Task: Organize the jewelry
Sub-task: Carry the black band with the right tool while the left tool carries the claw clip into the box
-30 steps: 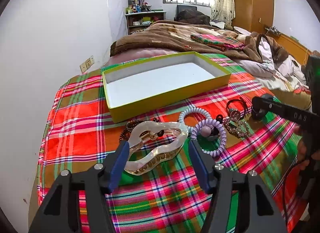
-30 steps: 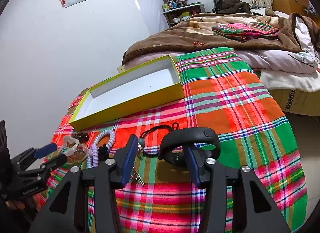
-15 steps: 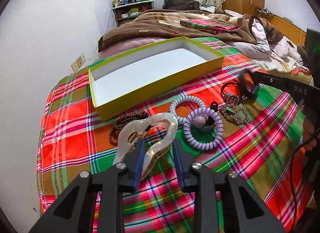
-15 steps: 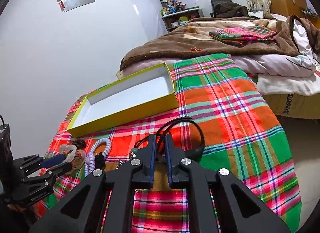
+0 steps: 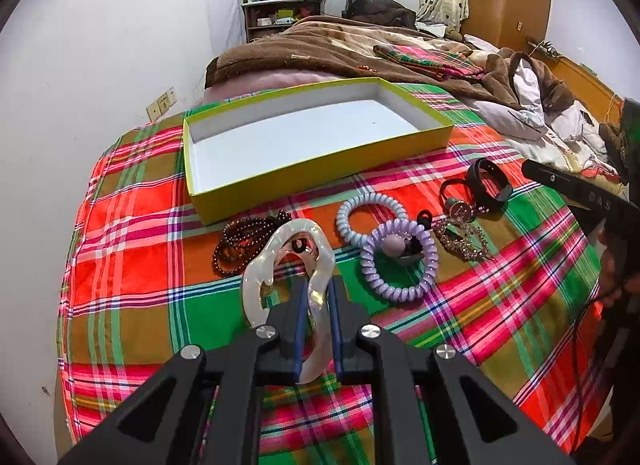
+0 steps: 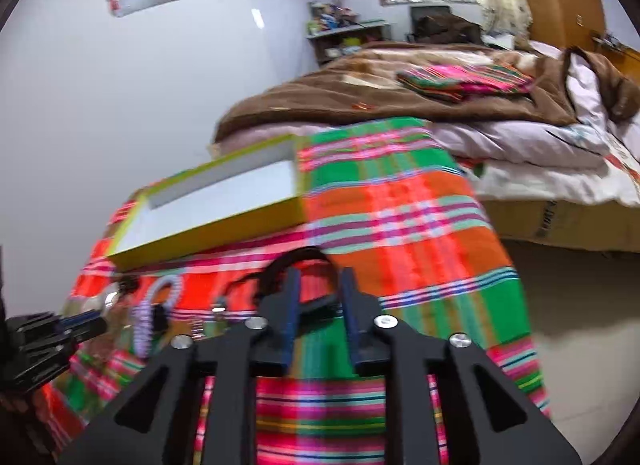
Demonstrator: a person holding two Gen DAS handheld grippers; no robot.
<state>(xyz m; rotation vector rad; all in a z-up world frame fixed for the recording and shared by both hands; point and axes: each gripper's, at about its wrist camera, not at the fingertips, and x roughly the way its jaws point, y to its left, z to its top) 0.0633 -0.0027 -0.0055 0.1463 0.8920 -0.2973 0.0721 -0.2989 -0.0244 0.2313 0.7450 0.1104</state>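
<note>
My left gripper (image 5: 318, 305) is shut on a pearly white hair claw (image 5: 280, 261), lifted a little off the plaid cloth. The yellow box (image 5: 320, 169) with a white inside stands open behind it. On the cloth lie a brown bead bracelet (image 5: 236, 243), a pale blue coil tie (image 5: 370, 217), a purple coil tie (image 5: 400, 265), a gold chain (image 5: 464, 243) and a black band (image 5: 490, 185). My right gripper (image 6: 320, 289) is shut on the black band (image 6: 298, 259); this view is blurred. The box (image 6: 208, 217) shows at its left.
The plaid cloth (image 5: 132, 249) covers the bed end, by a white wall (image 5: 80, 85). A brown blanket (image 5: 320, 49) and rumpled bedding (image 6: 540, 145) lie beyond the box. The floor (image 6: 580, 325) drops off at the right.
Both grippers closed from open: the left on the hair claw and raised it, the right on the black band. The right view swung and lifted, now blurred.
</note>
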